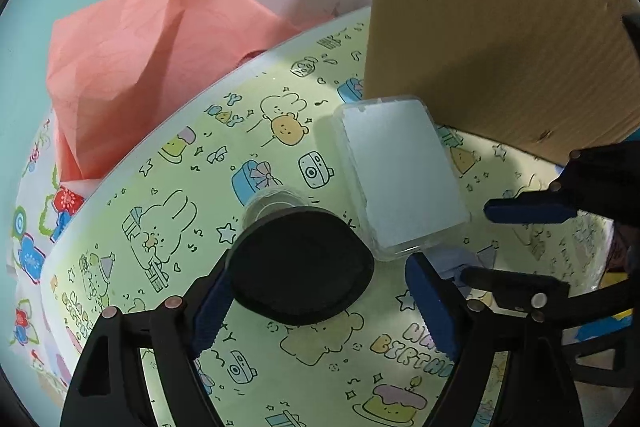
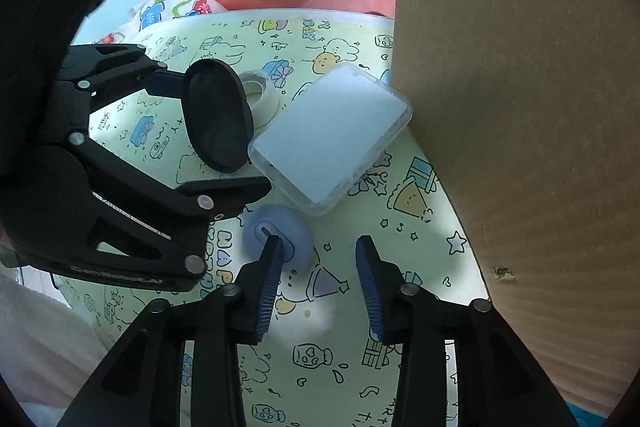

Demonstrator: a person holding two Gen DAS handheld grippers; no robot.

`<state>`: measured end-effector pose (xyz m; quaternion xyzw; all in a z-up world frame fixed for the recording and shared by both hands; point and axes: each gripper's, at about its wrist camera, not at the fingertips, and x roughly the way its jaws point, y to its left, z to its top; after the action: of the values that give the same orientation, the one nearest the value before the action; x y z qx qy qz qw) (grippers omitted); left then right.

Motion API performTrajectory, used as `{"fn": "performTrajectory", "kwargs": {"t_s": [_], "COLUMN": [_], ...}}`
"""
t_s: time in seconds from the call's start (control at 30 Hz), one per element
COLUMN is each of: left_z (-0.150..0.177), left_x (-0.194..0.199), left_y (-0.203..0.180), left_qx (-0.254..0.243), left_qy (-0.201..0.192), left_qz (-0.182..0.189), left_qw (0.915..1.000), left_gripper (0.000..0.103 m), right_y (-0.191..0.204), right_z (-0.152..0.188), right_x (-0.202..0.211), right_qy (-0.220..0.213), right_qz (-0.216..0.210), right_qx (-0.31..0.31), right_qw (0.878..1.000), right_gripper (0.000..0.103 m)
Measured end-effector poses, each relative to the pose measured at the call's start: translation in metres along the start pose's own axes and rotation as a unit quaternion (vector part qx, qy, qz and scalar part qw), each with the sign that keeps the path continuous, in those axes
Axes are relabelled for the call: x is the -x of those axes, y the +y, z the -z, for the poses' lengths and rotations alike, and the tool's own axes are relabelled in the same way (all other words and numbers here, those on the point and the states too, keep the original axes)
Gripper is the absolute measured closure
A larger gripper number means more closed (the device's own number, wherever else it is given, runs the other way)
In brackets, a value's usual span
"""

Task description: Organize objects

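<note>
A black oval case (image 1: 300, 267) sits between the fingers of my left gripper (image 1: 320, 271). The left pad touches its rim, the right pad stands clear of it, so the gripper is open. Just beyond the case lies a roll of clear tape (image 1: 276, 197), and to its right a clear plastic box (image 1: 400, 175) with a pale blue inside. My right gripper (image 2: 320, 247) hovers over the patterned sheet (image 2: 344, 367) with a narrow gap and nothing between its pads. A small blue round disc (image 2: 296, 227) lies under its left fingertip.
A tall cardboard wall (image 2: 520, 107) rises close on the right, touching the clear box's far corner. Crumpled salmon paper (image 1: 140, 67) is piled past the sheet's far edge. The two grippers are close together, the left one (image 2: 224, 135) just left of the disc.
</note>
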<state>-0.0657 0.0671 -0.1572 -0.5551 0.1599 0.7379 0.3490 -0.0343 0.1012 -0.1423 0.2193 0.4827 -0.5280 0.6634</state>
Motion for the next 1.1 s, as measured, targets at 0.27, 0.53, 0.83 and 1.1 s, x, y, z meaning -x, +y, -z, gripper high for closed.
{"fn": "performTrajectory", "kwargs": {"t_s": [0.27, 0.53, 0.83, 1.1], "left_z": [0.009, 0.028, 0.047, 0.055], "left_x": [-0.004, 0.011, 0.014, 0.041], "left_y": [0.017, 0.029, 0.043, 0.045], "left_qx": [0.027, 0.028, 0.029, 0.025], "left_qy": [0.015, 0.009, 0.012, -0.006], "left_qz": [0.015, 0.011, 0.007, -0.001], "left_qw": [0.9994, 0.9995, 0.9995, 0.9997], "left_gripper": [0.039, 0.039, 0.039, 0.039], "right_y": [0.01, 0.029, 0.036, 0.038], "right_z": [0.002, -0.002, 0.002, 0.0], "right_x": [0.0, -0.009, -0.014, 0.01], "right_qy": [0.001, 0.004, 0.008, -0.016], "right_qz": [-0.008, 0.002, 0.036, 0.037], "right_qx": [0.009, 0.033, 0.077, 0.079], "right_qw": [1.0, 0.999, 0.996, 0.996], "right_gripper": [0.04, 0.039, 0.058, 0.058]}}
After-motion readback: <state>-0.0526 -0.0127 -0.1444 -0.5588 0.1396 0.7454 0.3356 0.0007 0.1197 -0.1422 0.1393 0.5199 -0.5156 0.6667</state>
